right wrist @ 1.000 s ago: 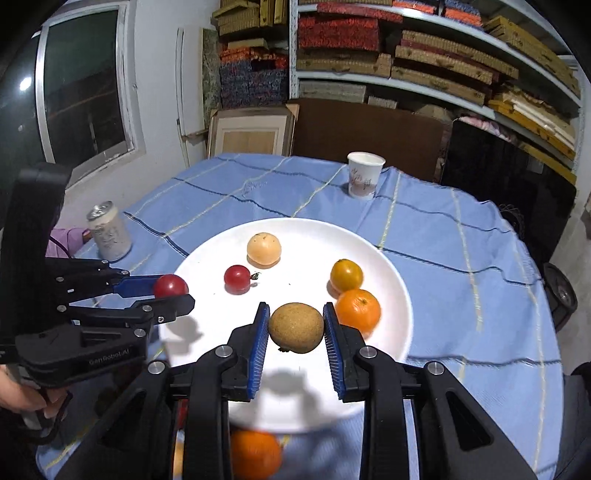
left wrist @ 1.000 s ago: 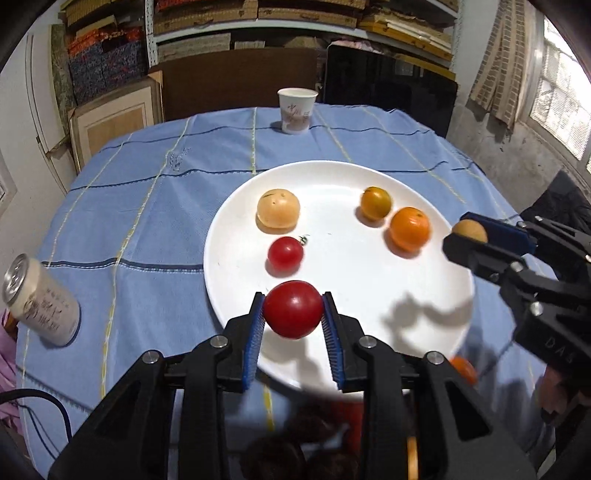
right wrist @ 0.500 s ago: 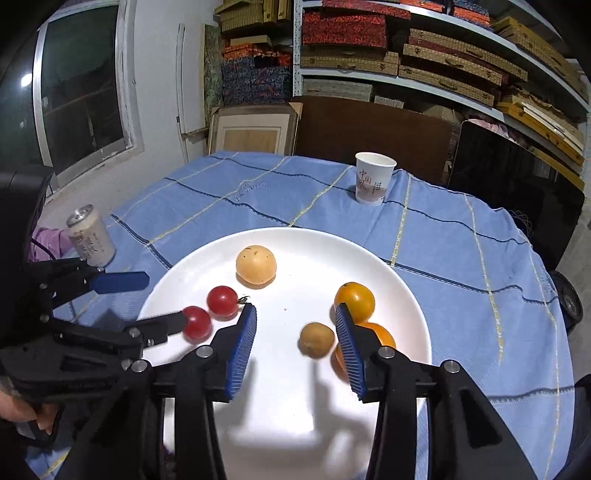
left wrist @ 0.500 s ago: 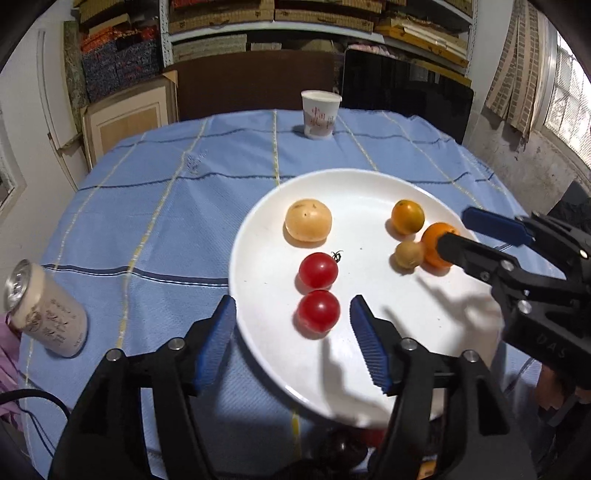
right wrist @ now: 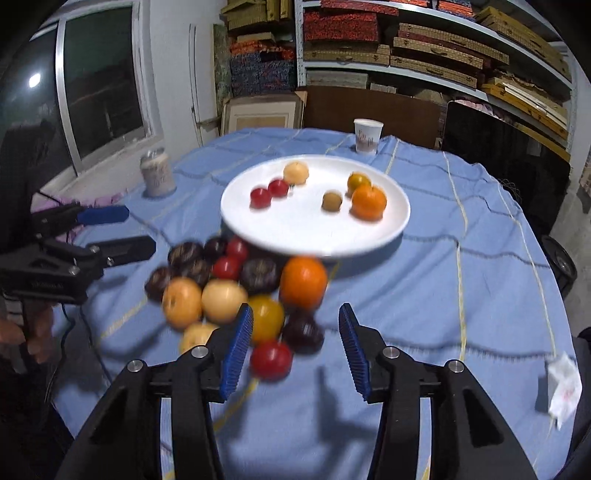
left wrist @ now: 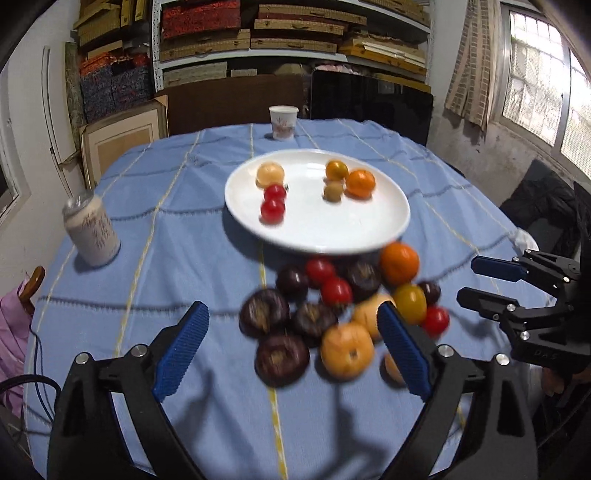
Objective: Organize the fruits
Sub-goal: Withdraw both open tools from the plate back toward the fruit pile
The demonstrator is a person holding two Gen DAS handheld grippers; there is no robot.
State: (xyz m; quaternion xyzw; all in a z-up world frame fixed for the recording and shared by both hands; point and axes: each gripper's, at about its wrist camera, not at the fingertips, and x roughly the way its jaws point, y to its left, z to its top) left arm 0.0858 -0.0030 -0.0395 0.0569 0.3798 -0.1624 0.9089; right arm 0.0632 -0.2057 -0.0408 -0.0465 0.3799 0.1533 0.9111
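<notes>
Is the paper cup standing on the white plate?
No, the paper cup stands on the blue tablecloth behind the white plate.

Plate (left wrist: 384,229) mid-table; loose fruit pile (left wrist: 332,314) before it; cup (left wrist: 283,122) behind.

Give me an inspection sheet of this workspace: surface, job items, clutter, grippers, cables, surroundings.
Surface: round table under a blue cloth with yellow stripes.
Job's things: white plate holds six fruits, among them two red tomatoes and an orange; loose fruit pile lies on the cloth in front of the plate, dark, red, orange and yellow pieces.
Clutter: drink can, paper cup, crumpled white paper at the table edge.
Grippers: left gripper opening, empty; right gripper opening, nothing pressed between its pads.
Cables: dark cable at the left edge.
Surroundings: shelves of boxes, windows, dark panel.
</notes>
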